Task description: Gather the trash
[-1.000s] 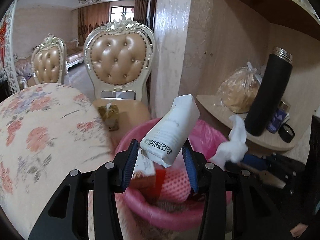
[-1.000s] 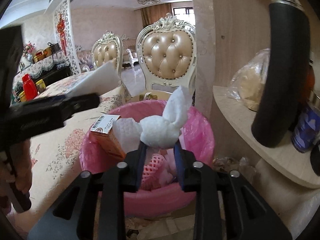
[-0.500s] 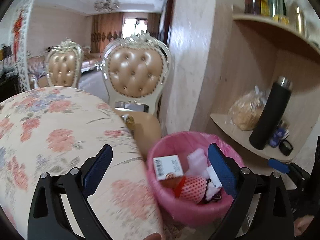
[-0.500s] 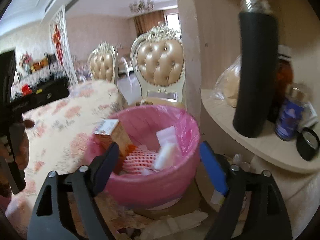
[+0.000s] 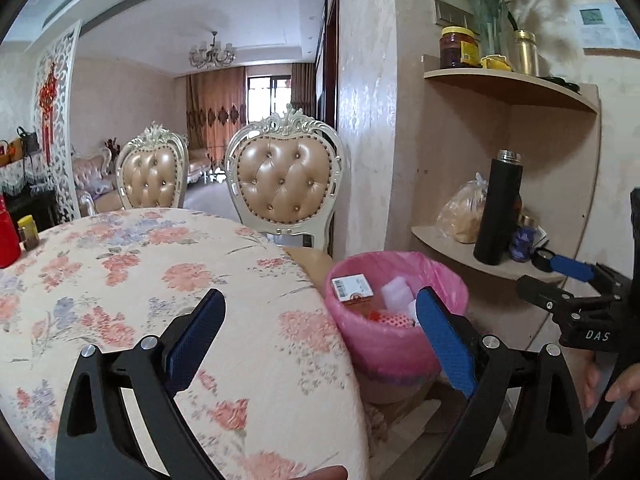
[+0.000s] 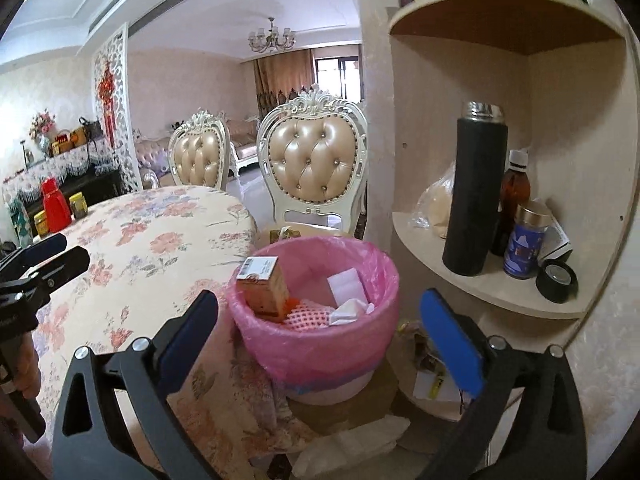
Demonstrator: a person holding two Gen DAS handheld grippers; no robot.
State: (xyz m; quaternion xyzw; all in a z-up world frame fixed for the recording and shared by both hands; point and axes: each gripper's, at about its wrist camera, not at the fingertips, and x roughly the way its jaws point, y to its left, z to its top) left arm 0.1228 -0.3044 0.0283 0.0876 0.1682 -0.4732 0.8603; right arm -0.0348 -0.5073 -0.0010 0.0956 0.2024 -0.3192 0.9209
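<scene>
Left gripper (image 5: 318, 330): jaws spread wide, nothing between them, over the edge of the floral table (image 5: 132, 280). Right gripper (image 6: 318, 330): jaws likewise released and bare — poised in front of the bin (image 6: 316, 344).

The bin, pink-lined, stands just beside the table and below a corner shelf (image 6: 480, 280). Trash lies inside it:
- carton (image 6: 264, 284) with a barcode label, upright against the left wall
- red foam net (image 6: 306, 312) at the bottom
- white packet (image 6: 346, 284) and crumpled tissue (image 6: 350, 310) toward the right

On the shelf — a black flask (image 6: 474, 196), upright. Behind the bin, a padded chair (image 6: 318, 168).
</scene>
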